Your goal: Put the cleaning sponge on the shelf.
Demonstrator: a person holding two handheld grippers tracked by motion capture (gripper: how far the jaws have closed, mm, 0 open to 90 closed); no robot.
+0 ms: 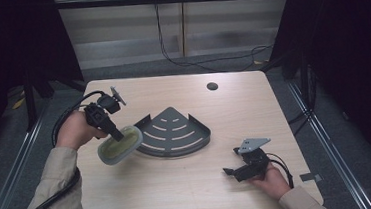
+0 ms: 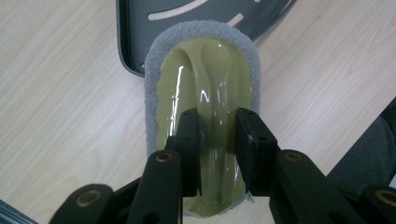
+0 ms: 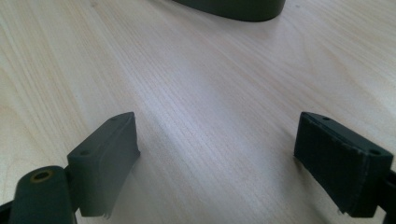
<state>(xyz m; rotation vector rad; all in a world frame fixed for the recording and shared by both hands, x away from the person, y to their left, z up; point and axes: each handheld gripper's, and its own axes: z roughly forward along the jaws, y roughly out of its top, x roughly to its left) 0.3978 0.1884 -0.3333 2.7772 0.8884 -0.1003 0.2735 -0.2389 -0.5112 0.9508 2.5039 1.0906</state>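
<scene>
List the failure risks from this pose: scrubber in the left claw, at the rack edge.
1. The left claw pinches only the glossy raised ridge of the scrubber; that ridge looks slick, so the scrubber could twist or slip under scrubbing pressure.
2. The scrubber's far end overlaps the corner rack's raised rim; pushing forward may catch there.
3. The rack lies loose on the table, and the right claw is open and apart from it, so the rack may slide.

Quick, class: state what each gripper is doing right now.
Left gripper: shut on the scrubbing pad's olive handle ridge.
Right gripper: open, holding nothing, above the table.
</scene>
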